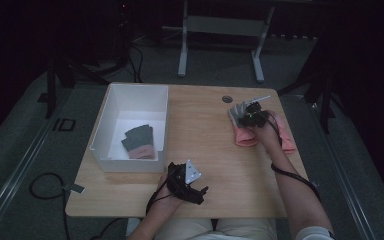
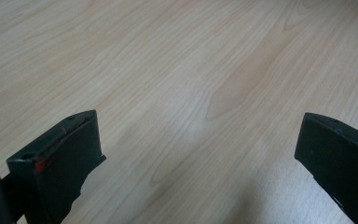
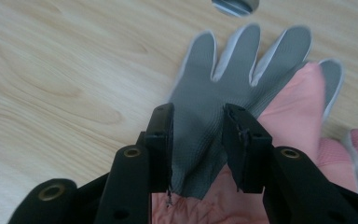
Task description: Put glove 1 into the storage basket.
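Note:
A grey-palmed glove [image 3: 233, 65] lies fingers spread on top of a pink glove [image 3: 293, 112] at the table's right side. My right gripper [image 3: 199, 112] has its jaws on either side of the grey glove's palm, and the fabric is pinched narrow between the pads. From above, the right gripper [image 1: 252, 116] sits over the grey glove [image 1: 236, 112] and the pink glove [image 1: 244, 136]. Near the front edge my left gripper [image 1: 196, 192] hovers low over bare wood. Its jaws [image 2: 200, 121] stand wide apart with nothing between them.
A white bin [image 1: 100, 135] stands at the table's left and holds a dark grey glove pair with a pink cuff [image 1: 140, 140]. Another pink glove [image 1: 286, 137] lies by the right forearm. A round cable hole [image 1: 227, 98] sits at the back. Table legs stand beyond.

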Tool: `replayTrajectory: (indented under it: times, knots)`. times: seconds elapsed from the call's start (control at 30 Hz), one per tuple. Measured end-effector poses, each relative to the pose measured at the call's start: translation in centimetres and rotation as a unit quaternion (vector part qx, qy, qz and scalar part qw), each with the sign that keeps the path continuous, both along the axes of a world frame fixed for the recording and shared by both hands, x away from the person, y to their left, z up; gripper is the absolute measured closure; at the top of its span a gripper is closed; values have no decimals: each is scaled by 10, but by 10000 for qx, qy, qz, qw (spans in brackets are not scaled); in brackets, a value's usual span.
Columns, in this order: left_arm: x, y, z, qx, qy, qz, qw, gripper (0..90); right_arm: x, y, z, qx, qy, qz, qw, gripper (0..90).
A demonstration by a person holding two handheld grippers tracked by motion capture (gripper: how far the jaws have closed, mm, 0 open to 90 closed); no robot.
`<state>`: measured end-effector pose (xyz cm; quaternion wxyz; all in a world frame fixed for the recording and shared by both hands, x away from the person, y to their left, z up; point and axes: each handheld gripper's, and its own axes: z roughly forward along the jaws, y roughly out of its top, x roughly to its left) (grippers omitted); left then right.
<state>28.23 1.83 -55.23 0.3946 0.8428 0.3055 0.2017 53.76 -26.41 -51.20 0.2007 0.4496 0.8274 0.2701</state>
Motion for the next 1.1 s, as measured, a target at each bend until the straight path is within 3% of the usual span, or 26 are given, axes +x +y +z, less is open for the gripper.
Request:
replayTrajectory:
  times: [0.17, 0.37, 0.4, 0.43, 0.47, 0.57, 0.6, 0.7, 0.73, 0.83, 0.87, 0.9, 0.93, 0.97, 1.0, 1.1]
  knots:
    - [-3, 2, -4, -17, -10, 7, 10000, 2, 2, 5, -11, -166, 39, -4, 9999, 683]
    - [-3, 4, -12, 3, 40, -16, 10000, 2, 3, 6, -20, 91, 191, -320, 9993, 808]
    - [-4, 5, -12, -35, -3, -22, 10000, 2, 3, 4, -18, 227, 232, -496, 9982, 860]
    - [-4, 5, -12, -35, -3, -22, 10000, 2, 3, 4, -18, 227, 232, -496, 9982, 860]
    - [-2, 6, -12, -64, -6, -23, 10000, 2, 1, 3, -12, 399, 272, -617, 9969, 881]
    - [-1, 8, -13, -104, -42, -10, 9999, 3, -4, 4, -6, 549, 291, -654, 9959, 884]
    - [-1, 8, -14, -114, -66, -13, 9999, 2, -15, 7, 3, 777, 204, -722, 9942, 885]
    - [-1, 9, -15, -126, -71, -38, 9999, 2, -28, 9, 13, 991, 70, -757, 9922, 886]
    - [-1, 9, -15, -85, -69, -50, 9999, 2, -42, 13, 23, 1175, -24, -768, 9901, 887]
    - [-1, 10, -15, -69, -86, -61, 9999, 2, -64, 19, 38, 1208, -222, -793, 9893, 887]
    - [-1, 10, -15, -69, -86, -61, 9999, 2, -75, 20, 44, 1301, -279, -849, 9875, 888]
    - [-1, 9, -15, -83, -88, -66, 9999, 2, -75, 20, 44, 1301, -279, -849, 9875, 888]
    - [-1, 9, -15, -64, -93, -88, 9999, 2, -92, 24, 52, 1318, -360, -852, 9869, 888]
    - [-1, 9, -15, -64, -93, -88, 9999, 2, -92, 24, 52, 1318, -360, -852, 9869, 888]
    - [-2, 9, -15, -76, -100, -101, 9999, 2, -109, 28, 59, 1379, -417, -844, 9860, 887]
    - [-1, 9, -15, -93, -144, -103, 9998, 2, -131, 31, 64, 1443, -476, -841, 9848, 888]
